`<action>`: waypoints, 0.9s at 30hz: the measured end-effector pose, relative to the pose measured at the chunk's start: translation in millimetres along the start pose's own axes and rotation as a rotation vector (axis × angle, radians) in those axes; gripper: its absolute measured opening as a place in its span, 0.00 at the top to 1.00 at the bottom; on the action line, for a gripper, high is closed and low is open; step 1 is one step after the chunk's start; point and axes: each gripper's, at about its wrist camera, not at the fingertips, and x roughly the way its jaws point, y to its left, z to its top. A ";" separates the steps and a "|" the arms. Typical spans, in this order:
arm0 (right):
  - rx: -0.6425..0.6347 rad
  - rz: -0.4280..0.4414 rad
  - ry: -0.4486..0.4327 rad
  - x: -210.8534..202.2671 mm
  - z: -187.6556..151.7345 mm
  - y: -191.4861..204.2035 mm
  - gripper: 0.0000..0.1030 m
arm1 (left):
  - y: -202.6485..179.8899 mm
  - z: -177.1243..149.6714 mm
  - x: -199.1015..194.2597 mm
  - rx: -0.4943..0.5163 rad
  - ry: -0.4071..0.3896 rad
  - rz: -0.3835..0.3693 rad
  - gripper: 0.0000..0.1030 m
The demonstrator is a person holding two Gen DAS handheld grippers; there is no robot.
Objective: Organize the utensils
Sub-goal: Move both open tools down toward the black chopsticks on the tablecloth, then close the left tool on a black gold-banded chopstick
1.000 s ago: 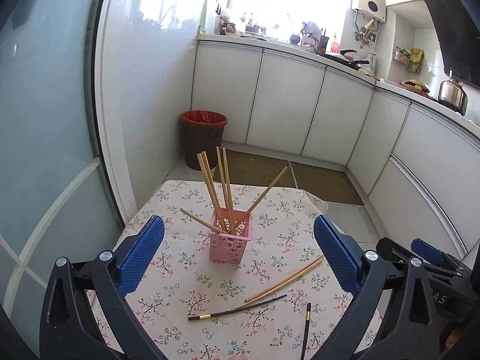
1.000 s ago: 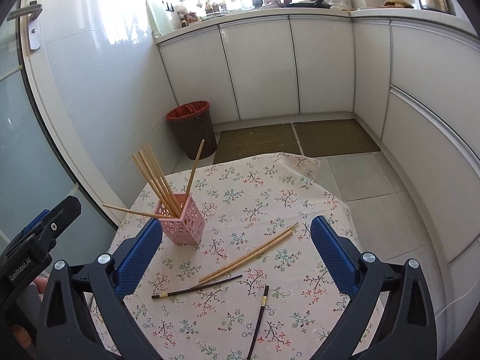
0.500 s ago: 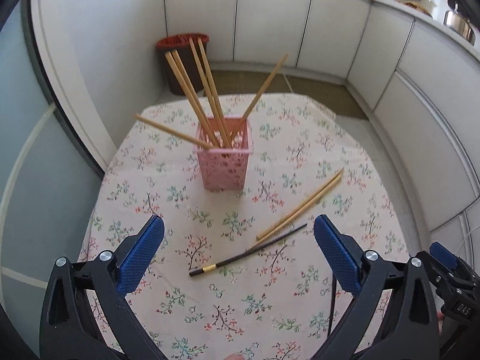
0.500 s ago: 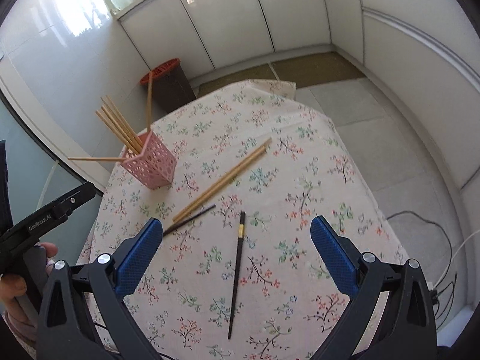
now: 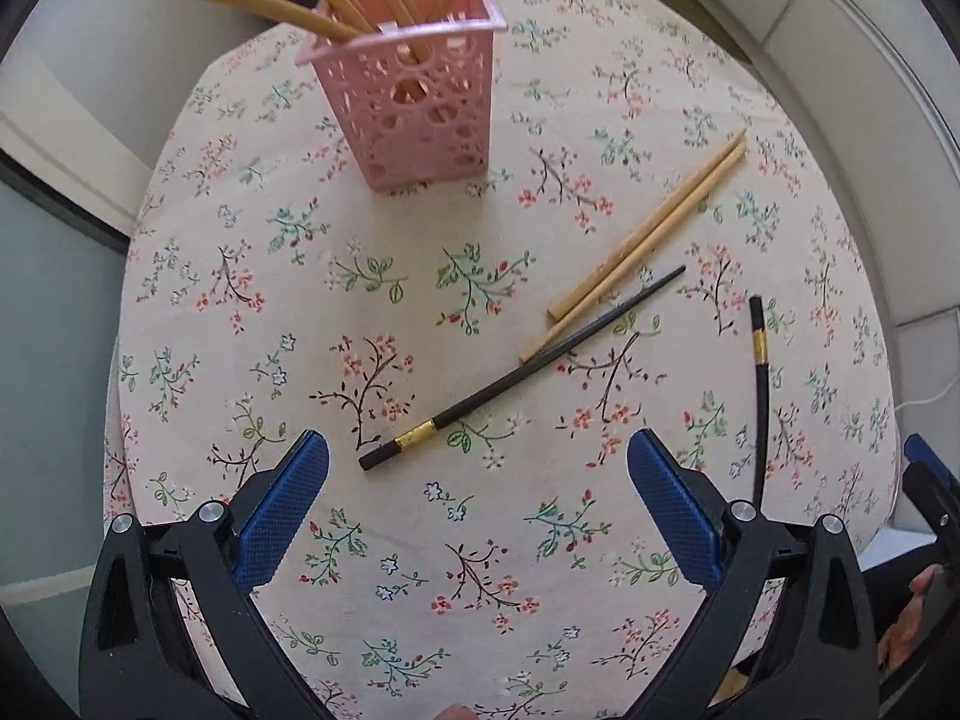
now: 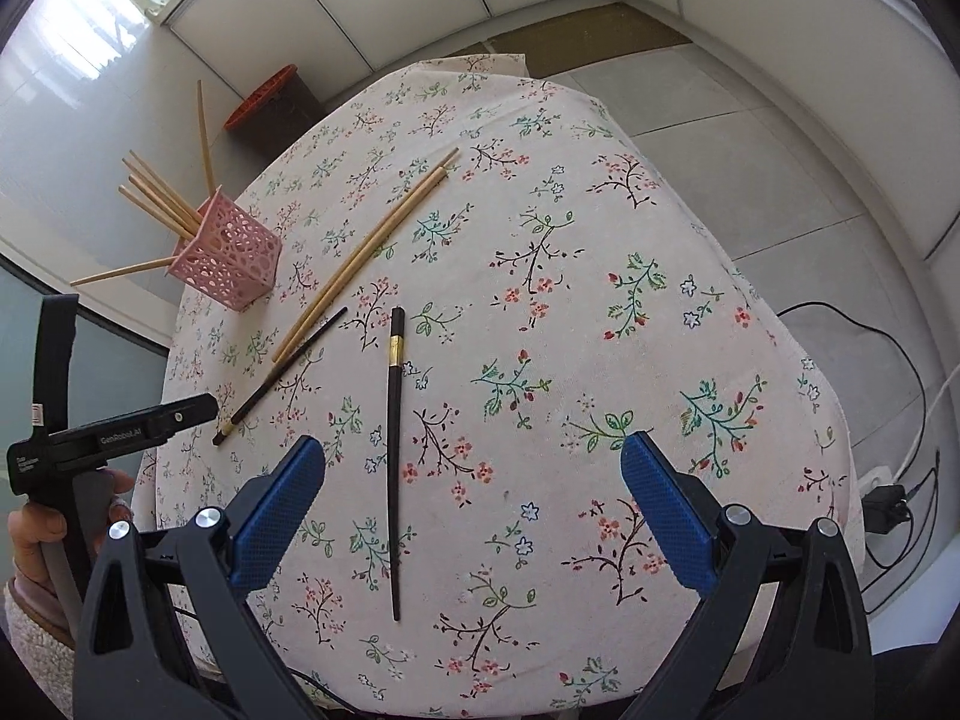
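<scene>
Both grippers hang over the table with their jaws spread wide and nothing between them. Starting at the left, the left gripper (image 5: 477,468) sits low above the floral tablecloth (image 5: 420,570), and the banded butt of one black chopstick (image 5: 522,369) lies just ahead of its blue fingertips (image 5: 288,492), a placement that looks like a line-up for a pinch near that end. This stick is slim, dark and glossy, with a gold ring close to the thick end; its thin tip runs up to the right and crosses the near end of a pair of bamboo chopsticks (image 5: 648,234) lying side by side. Behind them, toward the far left of the table, stands the pink perforated holder (image 5: 414,102), upright, with several bamboo sticks fanned out of it, one leaning far over the rim.

Further right, the second black chopstick (image 6: 395,462) lies alone, well apart from the holder, pointing almost straight along the right gripper (image 6: 474,474) and resting between its open fingers. That hand seems poised for the same kind of pickup. Four sticks remain loose, so the sorting is judged partly done.
</scene>
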 end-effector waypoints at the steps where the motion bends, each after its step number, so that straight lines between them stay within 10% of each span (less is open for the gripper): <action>1: 0.006 0.000 0.007 1.3 -0.1 -1.0 0.07 | 2.1 -0.4 3.5 0.011 0.003 0.014 0.07; 11: 0.069 -0.001 0.058 13.1 1.8 -14.6 0.07 | 3.2 0.3 33.9 0.120 0.041 0.010 0.17; 17: 0.064 -0.036 0.070 19.3 3.8 -12.0 0.07 | 1.1 -5.9 44.8 0.151 0.079 0.001 0.41; 22: 0.070 -0.074 0.089 31.9 15.2 -2.1 0.07 | -12.9 -21.8 35.9 0.224 0.083 -0.037 0.88; 27: 0.022 -0.116 0.101 51.7 29.5 23.2 0.07 | -33.0 -45.4 25.8 0.306 0.074 -0.029 0.93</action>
